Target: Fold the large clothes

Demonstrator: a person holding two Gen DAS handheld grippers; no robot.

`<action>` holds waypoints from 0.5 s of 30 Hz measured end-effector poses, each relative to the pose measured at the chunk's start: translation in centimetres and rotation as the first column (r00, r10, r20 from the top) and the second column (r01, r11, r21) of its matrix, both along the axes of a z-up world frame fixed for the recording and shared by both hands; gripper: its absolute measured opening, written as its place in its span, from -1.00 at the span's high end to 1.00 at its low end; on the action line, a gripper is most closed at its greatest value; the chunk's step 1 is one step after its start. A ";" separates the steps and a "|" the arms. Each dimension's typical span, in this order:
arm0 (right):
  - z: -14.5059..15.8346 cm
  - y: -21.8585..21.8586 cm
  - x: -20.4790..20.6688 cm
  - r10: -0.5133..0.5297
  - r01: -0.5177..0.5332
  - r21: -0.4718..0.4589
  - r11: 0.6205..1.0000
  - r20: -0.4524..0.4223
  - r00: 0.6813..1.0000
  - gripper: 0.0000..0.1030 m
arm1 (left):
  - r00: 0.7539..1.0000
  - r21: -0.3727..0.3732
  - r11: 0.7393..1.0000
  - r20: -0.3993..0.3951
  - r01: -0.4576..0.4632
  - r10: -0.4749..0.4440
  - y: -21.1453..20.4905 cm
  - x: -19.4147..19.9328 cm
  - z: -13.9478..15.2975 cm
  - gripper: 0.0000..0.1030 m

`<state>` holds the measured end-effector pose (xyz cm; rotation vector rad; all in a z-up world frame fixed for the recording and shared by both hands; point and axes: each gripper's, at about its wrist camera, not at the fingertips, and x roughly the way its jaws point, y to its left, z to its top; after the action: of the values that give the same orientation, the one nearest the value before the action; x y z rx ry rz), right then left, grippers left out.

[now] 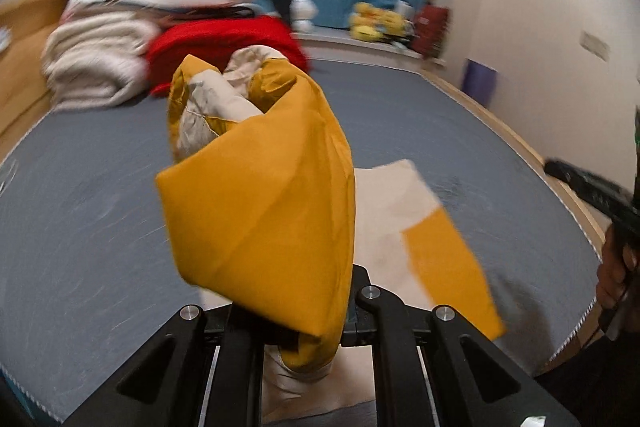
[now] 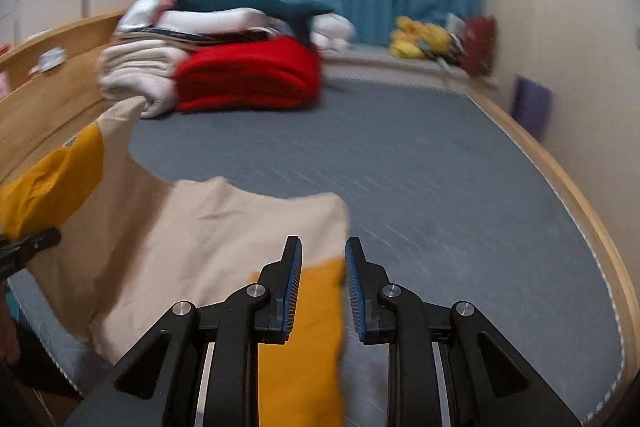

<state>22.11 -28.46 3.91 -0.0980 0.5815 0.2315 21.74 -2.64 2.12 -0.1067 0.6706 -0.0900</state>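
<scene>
Left hand-held gripper (image 1: 308, 331) clamps the mustard-and-cream garment (image 1: 260, 207) — right hand-held gripper (image 2: 322, 291) narrowly parted, gripping nothing.

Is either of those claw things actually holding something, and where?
The left gripper pinches a bunched mustard fold of the garment. The right gripper stands open, gripping nothing.
</scene>
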 end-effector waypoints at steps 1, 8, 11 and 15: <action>0.2 -0.6 0.1 -0.019 0.019 0.010 1.000 0.020 1.000 0.53 | 0.999 0.016 0.999 -0.003 0.037 -0.037 -2.4 0.6 0.0 0.82; -0.1 -4.8 -1.5 -0.043 0.043 0.019 0.999 0.006 0.999 0.51 | 0.959 0.128 0.961 -0.172 0.247 -0.223 -16.3 3.8 -5.9 0.81; -0.8 -6.3 -0.6 -0.042 0.044 0.038 0.998 -0.045 0.998 0.48 | 0.920 0.178 0.925 -0.271 0.336 -0.282 -20.2 4.0 -9.7 0.72; -1.7 -8.5 0.1 -0.034 0.044 0.092 0.995 -0.113 0.993 0.26 | 0.879 0.131 0.898 -0.305 0.421 -0.368 -20.4 3.1 -9.7 0.18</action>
<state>22.23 -36.92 2.18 0.0183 0.6817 0.2273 24.82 -22.99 -7.61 0.2144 0.9690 -0.4116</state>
